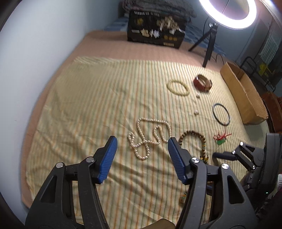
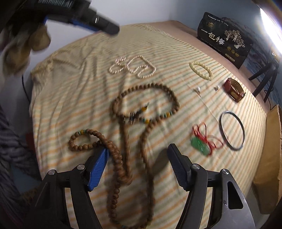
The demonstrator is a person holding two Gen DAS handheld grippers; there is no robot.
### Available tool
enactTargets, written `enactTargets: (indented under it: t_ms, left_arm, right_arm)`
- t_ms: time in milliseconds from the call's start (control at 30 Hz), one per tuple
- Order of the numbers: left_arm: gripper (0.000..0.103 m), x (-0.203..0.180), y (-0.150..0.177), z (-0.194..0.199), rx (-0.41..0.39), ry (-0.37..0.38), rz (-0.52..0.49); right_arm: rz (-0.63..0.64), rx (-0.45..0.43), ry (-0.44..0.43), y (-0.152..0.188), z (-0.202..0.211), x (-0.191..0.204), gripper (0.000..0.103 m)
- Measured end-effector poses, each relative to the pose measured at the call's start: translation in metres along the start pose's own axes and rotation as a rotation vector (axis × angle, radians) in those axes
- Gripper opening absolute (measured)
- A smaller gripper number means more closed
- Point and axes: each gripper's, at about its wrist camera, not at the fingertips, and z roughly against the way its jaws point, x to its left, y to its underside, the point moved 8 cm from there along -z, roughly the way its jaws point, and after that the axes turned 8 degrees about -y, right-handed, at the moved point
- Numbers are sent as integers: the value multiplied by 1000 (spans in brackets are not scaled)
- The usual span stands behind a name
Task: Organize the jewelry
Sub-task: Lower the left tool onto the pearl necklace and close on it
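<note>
Striped cloth (image 1: 98, 98) is covering a pinkish bed, w/ a black box (image 1: 155, 33) at the far edge, a ring light (image 1: 227, 13) on a tripod, and a cardboard box (image 1: 245, 95) lying to the right.

Left wrist view: left gripper (image 1: 141, 146) is hanging over the cloth, fingers standing fairly wide w/ nothing between them. Pearl necklace (image 1: 149, 137) is lying looped just beyond the tips. Wooden beads (image 1: 193, 139) are sitting beside the right fingertip. Farther off: cream bracelet (image 1: 178, 88), red-brown bangle (image 1: 202, 82), dark hoop (image 1: 221, 114), green pendant (image 1: 220, 140) on red cord. Right gripper (image 1: 227, 155) is showing at the right edge, partly cut off.

Right wrist view: right gripper (image 2: 137, 153) is pointing down at the wooden beads (image 2: 146, 105), fingers fairly wide; bead strands are running between them on the cloth, blurred, so contact can't be told. Small bead bracelet (image 2: 82, 139) is lying left, by the blue pad. Pendant (image 2: 201, 145) and hoop (image 2: 232, 130) are lying right; pearls (image 2: 134, 67), cream bracelet (image 2: 201, 70), bangle (image 2: 233, 89) farther back.
</note>
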Motion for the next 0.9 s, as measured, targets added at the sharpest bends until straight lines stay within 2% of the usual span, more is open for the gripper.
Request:
enactTargets:
  t_ms: [167, 267, 400, 567, 700, 800, 900]
  left_arm:
    - [62, -5, 3, -28, 79, 52, 27]
    - [62, -3, 1, -39, 98, 62, 55]
    - [62, -1, -4, -54, 139, 96, 111]
    - [62, -4, -7, -73, 189, 103, 158]
    - [69, -11, -16, -78, 192, 115, 193]
    - [69, -17, -22, -83, 192, 101, 188]
    - [69, -23, -25, -91, 193, 52, 162]
  right_arm:
    - [-3, -25, 3, -15, -11, -1, 71]
    - [-20, -40, -5, -21, -14, -1, 74]
    - [-34, -51, -19, -26, -18, -3, 74]
    - [-42, -53, -21, -28, -21, -4, 74]
    - [-46, -58, -20, -27, -21, -3, 74]
    - [-47, -59, -18, -26, -21, -3, 74]
    - [-47, -64, -23, -26, -21, -2, 74]
